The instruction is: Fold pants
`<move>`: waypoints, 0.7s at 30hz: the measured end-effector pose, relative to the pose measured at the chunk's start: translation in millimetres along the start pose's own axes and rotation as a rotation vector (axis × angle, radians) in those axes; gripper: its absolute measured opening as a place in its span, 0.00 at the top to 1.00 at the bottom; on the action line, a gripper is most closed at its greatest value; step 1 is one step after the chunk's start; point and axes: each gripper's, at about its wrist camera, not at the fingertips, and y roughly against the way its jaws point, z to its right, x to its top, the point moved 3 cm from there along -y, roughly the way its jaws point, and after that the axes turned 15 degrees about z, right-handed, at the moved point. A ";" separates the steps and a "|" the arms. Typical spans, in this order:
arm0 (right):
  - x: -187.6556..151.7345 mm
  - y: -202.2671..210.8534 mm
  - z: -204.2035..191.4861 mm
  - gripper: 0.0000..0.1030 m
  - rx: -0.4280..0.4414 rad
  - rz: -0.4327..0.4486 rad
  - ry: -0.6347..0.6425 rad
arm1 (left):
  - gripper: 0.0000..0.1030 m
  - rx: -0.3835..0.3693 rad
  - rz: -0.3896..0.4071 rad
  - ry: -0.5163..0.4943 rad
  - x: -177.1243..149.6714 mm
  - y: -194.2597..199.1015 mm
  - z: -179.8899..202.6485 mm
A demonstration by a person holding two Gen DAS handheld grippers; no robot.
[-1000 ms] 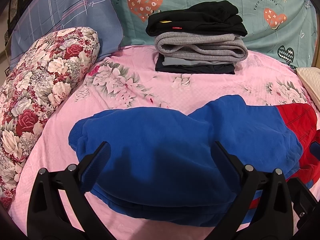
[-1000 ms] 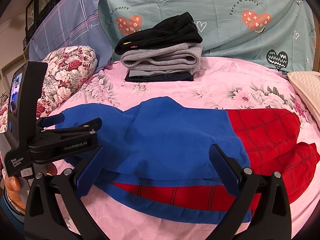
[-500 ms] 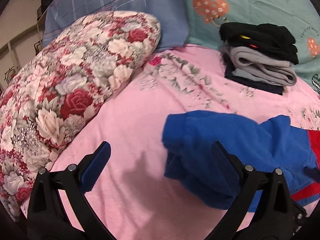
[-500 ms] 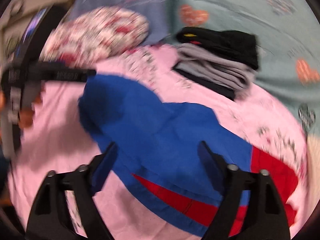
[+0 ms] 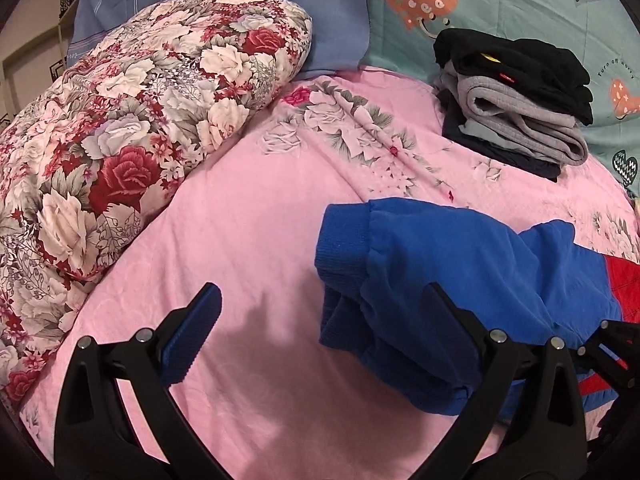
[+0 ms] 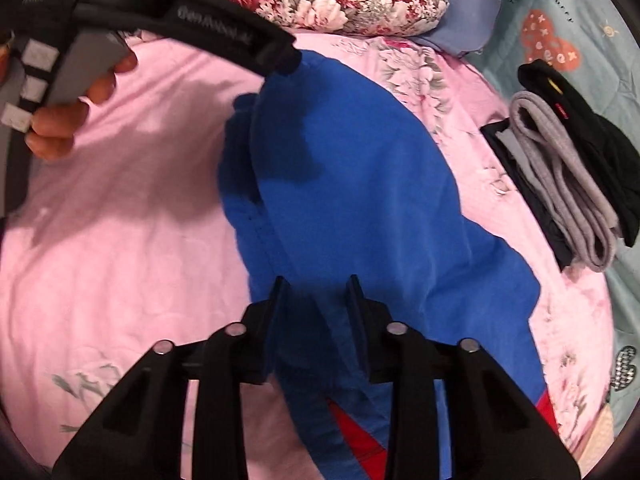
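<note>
Since a second ago both cameras swung left: my right gripper (image 6: pixel 316 300) narrowed from wide apart, and the left gripper (image 5: pixel 320 312) now straddles the cuffs.

I see the blue-and-red fleece pants (image 6: pixel 340 168) folded once, lying on the pink floral bedsheet (image 5: pixel 248 208), ribbed cuffs at nine o'clock, red part toward four. Right jaws look nearly together around a blue edge; whether they pinch it I cannot tell. Left jaws stand wide apart, holding nothing. I judge another fold remains, then joining the stack of folded black and grey clothes (image 5: pixel 516 100) at two o'clock.
</note>
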 end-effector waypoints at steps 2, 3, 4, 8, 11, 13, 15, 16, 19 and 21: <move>1.6 -7.7 -6.2 0.49 0.013 -0.002 0.024 | 0.02 0.009 0.011 -0.021 -0.6 1.3 3.3; 2.6 -12.7 -6.9 0.50 -0.011 -0.003 0.047 | 0.02 0.016 0.016 -0.031 -1.2 1.8 4.3; 4.3 -14.7 -5.8 0.54 0.000 0.000 0.039 | 0.02 0.024 0.020 -0.046 -2.1 2.2 5.9; 9.2 -6.0 -4.0 0.56 0.088 0.010 0.002 | 0.02 0.021 0.011 -0.061 -3.3 0.8 9.0; 12.0 2.5 -1.9 0.56 0.083 0.029 -0.009 | 0.02 0.025 0.018 -0.064 -2.9 1.6 9.2; 11.7 -0.6 -1.1 0.56 0.044 0.028 0.018 | 0.02 0.026 0.016 -0.063 -3.3 1.0 9.2; 9.9 -8.6 3.0 0.57 0.021 0.020 0.028 | 0.02 0.029 0.012 -0.063 -4.0 0.3 8.9; 8.9 -11.6 3.6 0.65 0.022 0.016 0.027 | 0.02 0.030 0.010 -0.063 -4.2 -0.1 8.9; 9.1 -8.2 4.3 0.76 0.083 0.010 -0.009 | 0.02 0.030 0.008 -0.066 -5.1 -0.8 9.0; 10.9 -5.6 6.8 0.84 0.102 0.009 -0.020 | 0.02 0.028 0.009 -0.068 -5.4 -1.0 9.2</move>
